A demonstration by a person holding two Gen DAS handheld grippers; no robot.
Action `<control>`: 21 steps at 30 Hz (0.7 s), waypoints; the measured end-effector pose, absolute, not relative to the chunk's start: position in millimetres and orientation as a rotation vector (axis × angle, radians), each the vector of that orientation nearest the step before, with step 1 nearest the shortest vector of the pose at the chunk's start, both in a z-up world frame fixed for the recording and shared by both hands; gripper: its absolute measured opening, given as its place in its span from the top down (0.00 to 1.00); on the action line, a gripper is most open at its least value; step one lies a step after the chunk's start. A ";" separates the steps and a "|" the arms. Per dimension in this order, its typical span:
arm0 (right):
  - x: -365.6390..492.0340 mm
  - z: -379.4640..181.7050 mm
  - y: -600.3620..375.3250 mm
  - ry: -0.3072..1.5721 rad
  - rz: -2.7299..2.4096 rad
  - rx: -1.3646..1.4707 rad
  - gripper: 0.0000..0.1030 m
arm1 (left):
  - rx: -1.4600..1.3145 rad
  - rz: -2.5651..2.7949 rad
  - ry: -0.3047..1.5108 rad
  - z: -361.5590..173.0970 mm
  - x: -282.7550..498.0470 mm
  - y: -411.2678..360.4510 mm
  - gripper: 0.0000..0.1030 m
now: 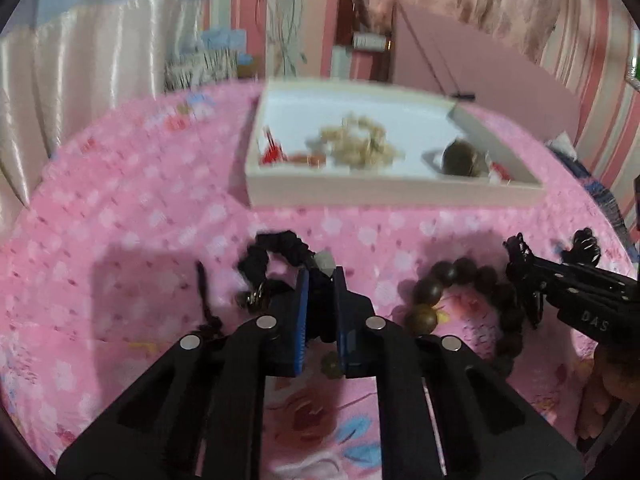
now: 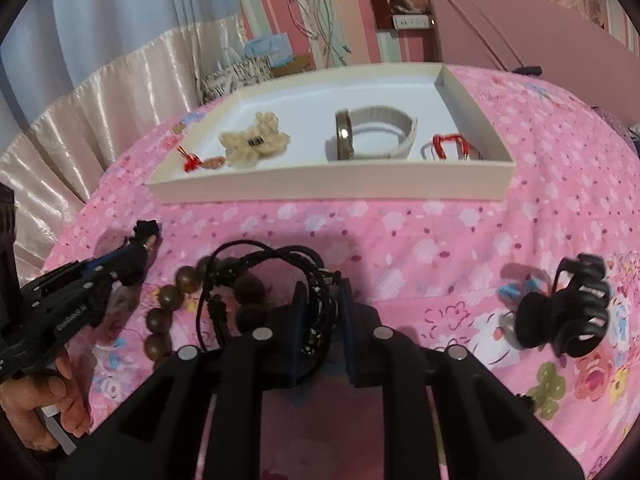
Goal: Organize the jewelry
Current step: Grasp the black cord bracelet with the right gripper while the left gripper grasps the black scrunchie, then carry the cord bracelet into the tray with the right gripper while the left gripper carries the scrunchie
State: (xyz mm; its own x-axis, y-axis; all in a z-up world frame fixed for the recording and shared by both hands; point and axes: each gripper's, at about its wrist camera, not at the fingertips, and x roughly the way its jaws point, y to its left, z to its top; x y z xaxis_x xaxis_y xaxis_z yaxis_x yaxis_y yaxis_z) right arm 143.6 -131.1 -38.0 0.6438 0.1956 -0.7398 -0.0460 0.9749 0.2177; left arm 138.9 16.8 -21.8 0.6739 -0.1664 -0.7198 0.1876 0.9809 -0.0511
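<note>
My left gripper point(image 1: 321, 277) is shut on a black braided bracelet point(image 1: 276, 245) that loops out to the left over the pink floral cloth. A brown wooden bead bracelet point(image 1: 460, 276) lies between the two grippers. My right gripper point(image 2: 322, 294) is shut on a bundle of thin black cords point(image 2: 260, 254), which partly overlies the bead bracelet point(image 2: 168, 297). In the left wrist view the right gripper point(image 1: 520, 258) comes in from the right edge. The right wrist view has the left gripper point(image 2: 145, 240) at the left with black braid in its tips.
A shallow white tray point(image 2: 332, 185) stands beyond both grippers, holding a cream knitted piece point(image 2: 254, 140), a grey band bracelet point(image 2: 376, 136) and red cord pieces point(image 2: 450, 144). A black hair claw point(image 2: 568, 312) lies at the right. A hand point(image 2: 44, 400) holds the left gripper.
</note>
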 end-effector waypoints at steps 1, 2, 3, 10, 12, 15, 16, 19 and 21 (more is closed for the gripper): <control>141.0 -32.2 -133.4 0.848 0.141 0.189 0.85 | 0.034 -0.202 0.786 -15.1 134.4 16.6 0.91; 137.3 -22.0 -137.9 0.825 0.150 0.203 0.85 | 0.030 -0.210 0.774 -9.4 131.4 17.0 0.91; 133.9 -11.7 -142.7 0.802 0.156 0.215 0.85 | 0.025 -0.219 0.761 -2.3 128.7 17.6 0.92; 127.6 67.6 -178.9 0.641 0.134 0.211 0.84 | 0.017 -0.237 0.632 57.6 129.1 13.1 0.92; 133.1 81.7 -188.2 0.615 0.114 0.213 0.84 | 0.025 -0.237 0.606 70.3 136.0 11.4 0.92; 147.0 96.0 -202.9 0.593 0.088 0.207 0.84 | 0.020 -0.253 0.568 89.2 149.4 12.2 0.92; 148.8 97.8 -205.9 0.590 0.084 0.203 0.84 | 0.019 -0.247 0.552 95.0 155.8 11.8 0.92; 163.8 103.3 -221.3 0.577 0.067 0.204 0.84 | -0.005 -0.246 0.496 107.4 170.2 14.2 0.92; 173.5 100.9 -226.7 0.577 0.064 0.220 0.84 | -0.011 -0.234 0.481 109.8 179.9 13.1 0.92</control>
